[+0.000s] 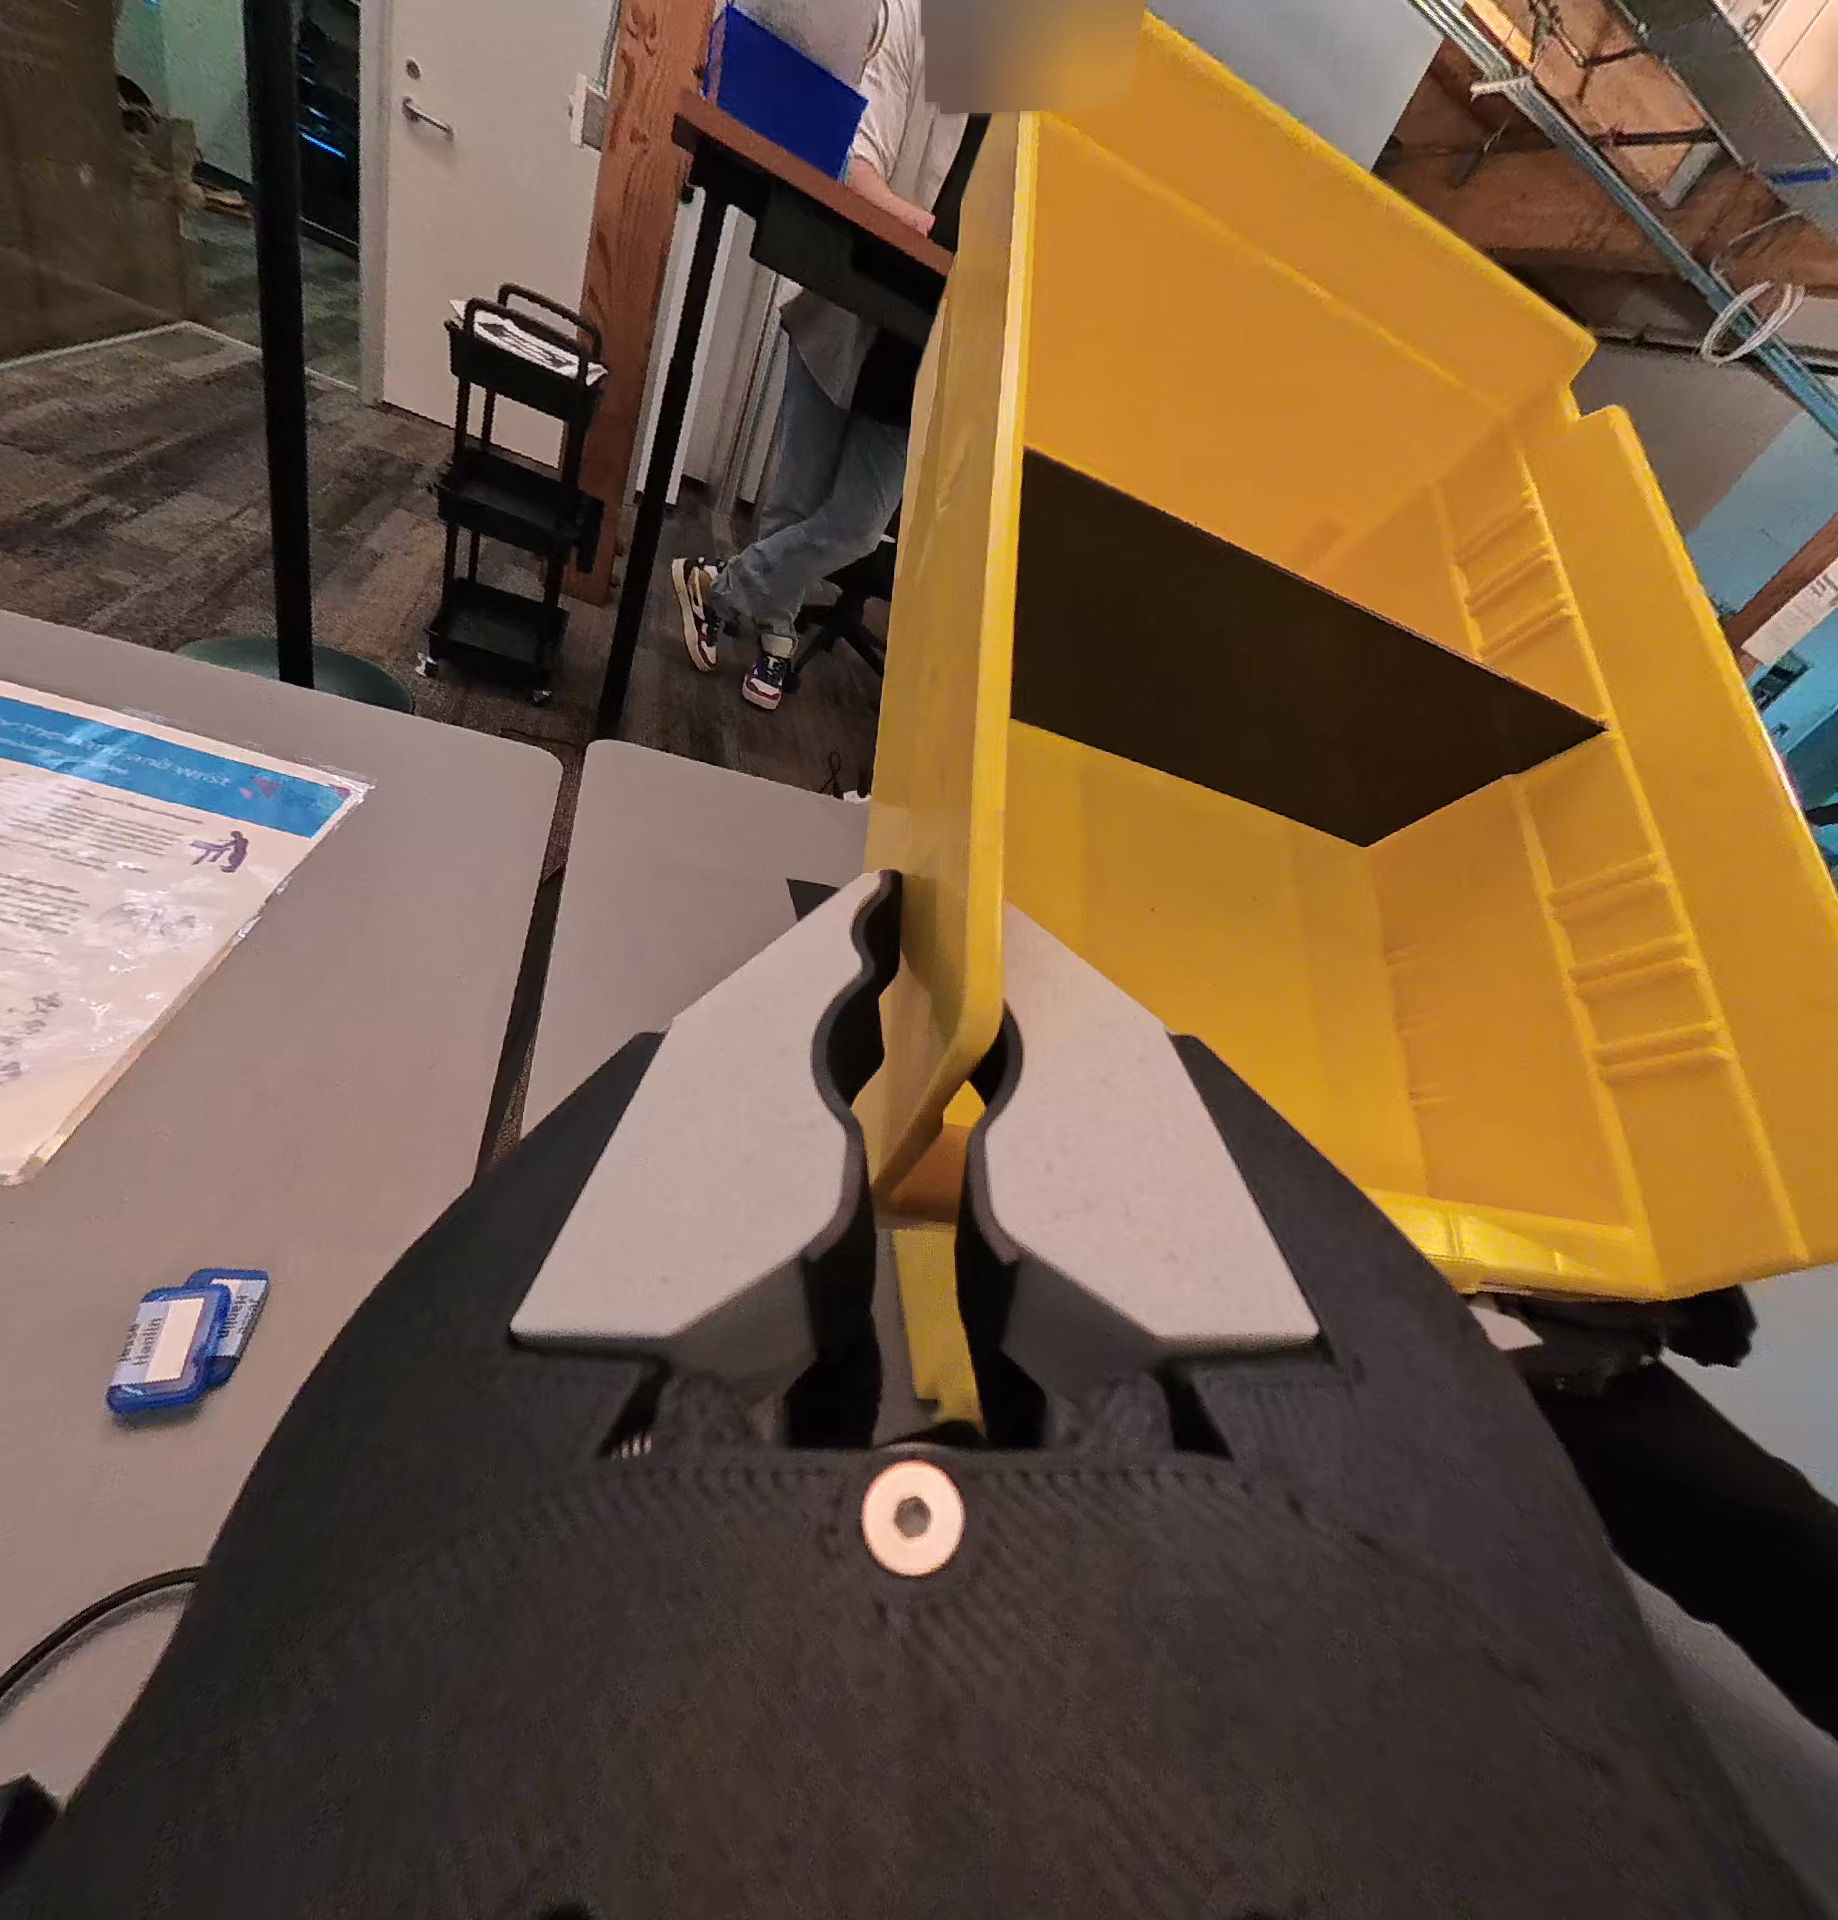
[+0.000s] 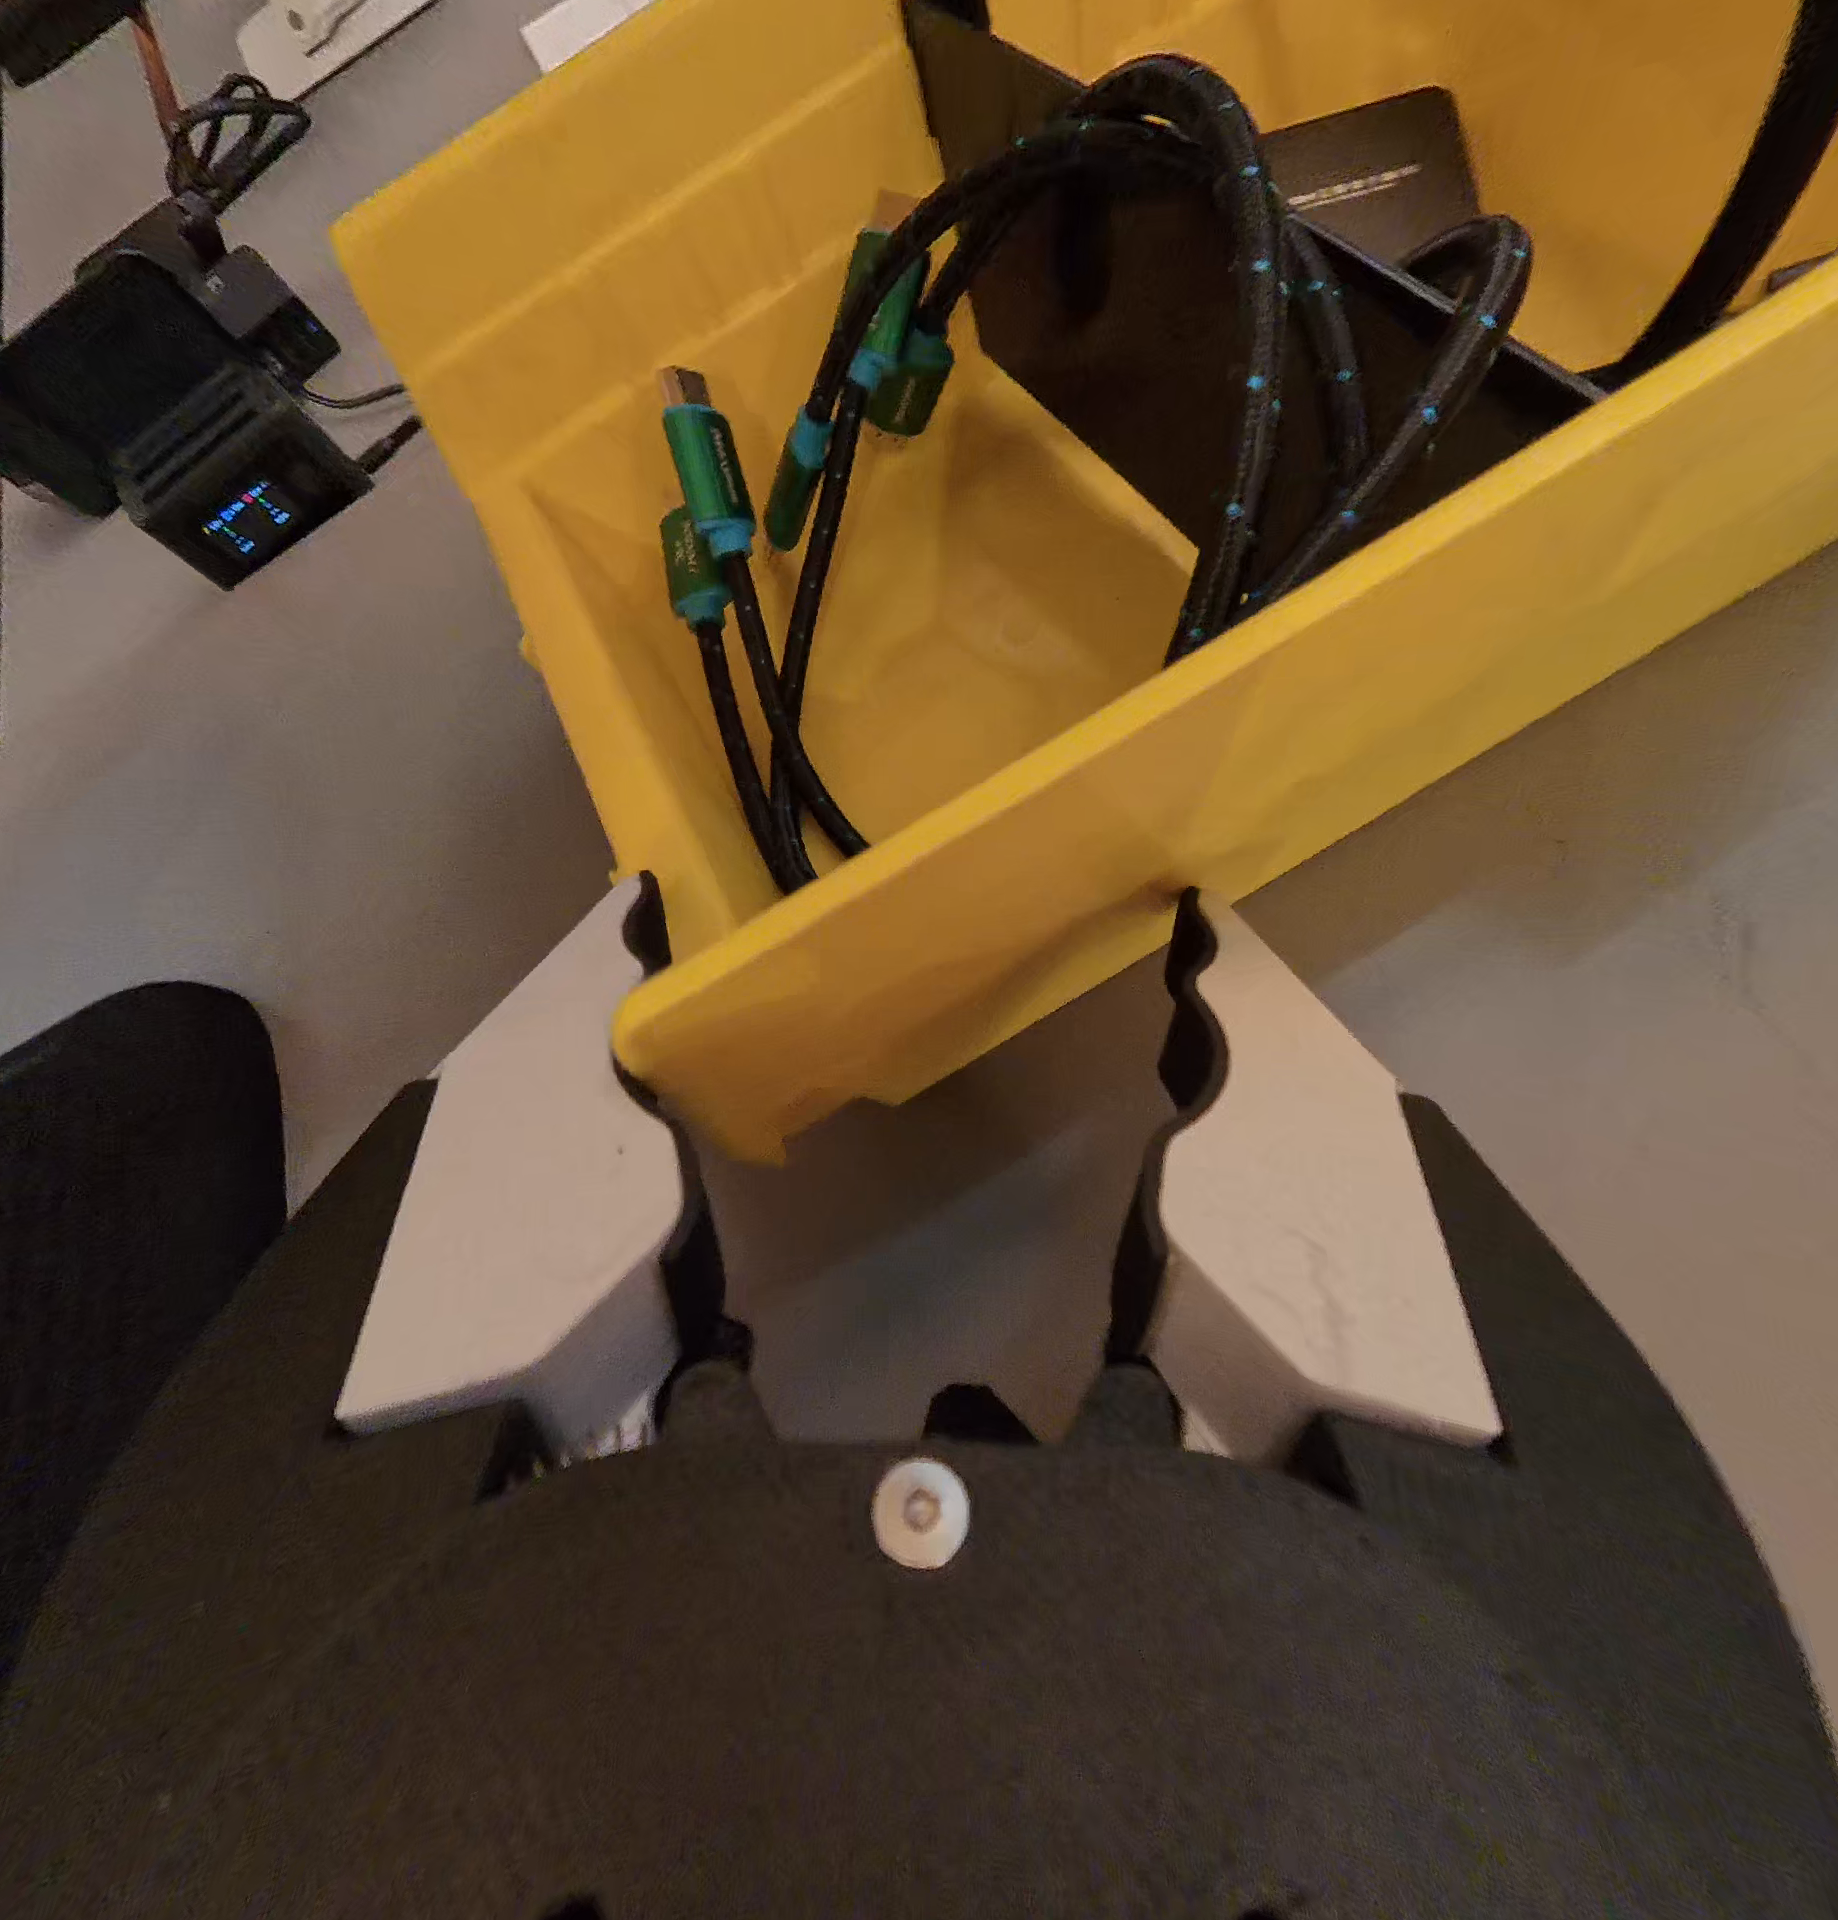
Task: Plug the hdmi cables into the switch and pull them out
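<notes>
In the left wrist view my left gripper (image 1: 946, 935) is shut on the side wall of a yellow bin (image 1: 1258, 416). The bin is tipped up off the grey table and has a black divider (image 1: 1258, 665); both compartments look empty. In the right wrist view my right gripper (image 2: 915, 904) is open, with the near corner of a yellow bin (image 2: 1414, 675) between its fingers. That bin holds several black braided HDMI cables (image 2: 1247, 312) with green plugs (image 2: 702, 468). A black flat box, perhaps the switch (image 2: 1382, 156), lies behind a black divider (image 2: 1102, 312). I cannot tell whether both views show the same bin.
A laminated sheet (image 1: 94, 883) and small blue cards (image 1: 188, 1340) lie on the grey table at the left. A person (image 1: 821, 468) stands at a desk beyond it, beside a black cart (image 1: 520, 499). A black device with a lit screen (image 2: 177, 436) sits left of the bin. The tips of one gripper are about 35 cm away from the tips of the other.
</notes>
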Action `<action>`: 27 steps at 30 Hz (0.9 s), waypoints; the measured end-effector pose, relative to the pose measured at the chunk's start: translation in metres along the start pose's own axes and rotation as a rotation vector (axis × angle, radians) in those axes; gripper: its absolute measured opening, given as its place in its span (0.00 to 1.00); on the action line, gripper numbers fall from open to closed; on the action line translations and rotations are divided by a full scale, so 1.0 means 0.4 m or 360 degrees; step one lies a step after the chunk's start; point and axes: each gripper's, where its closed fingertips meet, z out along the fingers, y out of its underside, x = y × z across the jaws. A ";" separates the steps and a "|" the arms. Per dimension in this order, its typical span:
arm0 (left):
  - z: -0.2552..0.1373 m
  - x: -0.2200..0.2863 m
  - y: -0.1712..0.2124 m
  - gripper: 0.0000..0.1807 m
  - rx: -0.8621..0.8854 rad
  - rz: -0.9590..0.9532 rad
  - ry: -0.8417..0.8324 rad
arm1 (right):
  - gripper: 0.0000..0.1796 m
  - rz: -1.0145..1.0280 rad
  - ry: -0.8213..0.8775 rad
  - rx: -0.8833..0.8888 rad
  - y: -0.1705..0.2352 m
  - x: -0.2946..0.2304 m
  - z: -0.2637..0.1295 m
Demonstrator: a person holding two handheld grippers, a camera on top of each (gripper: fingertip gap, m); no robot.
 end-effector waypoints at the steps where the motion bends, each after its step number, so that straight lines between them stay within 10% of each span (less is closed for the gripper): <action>1: -0.002 0.001 -0.003 0.03 0.0006 -0.0003 0.0004 | 0.53 -0.0016 -0.0007 -0.0009 -0.008 -0.006 0.014; 27: 0.068 0.136 0.004 0.02 -0.0024 0.0106 0.0105 | 0.66 -0.0304 0.0089 0.0030 -0.048 0.028 -0.059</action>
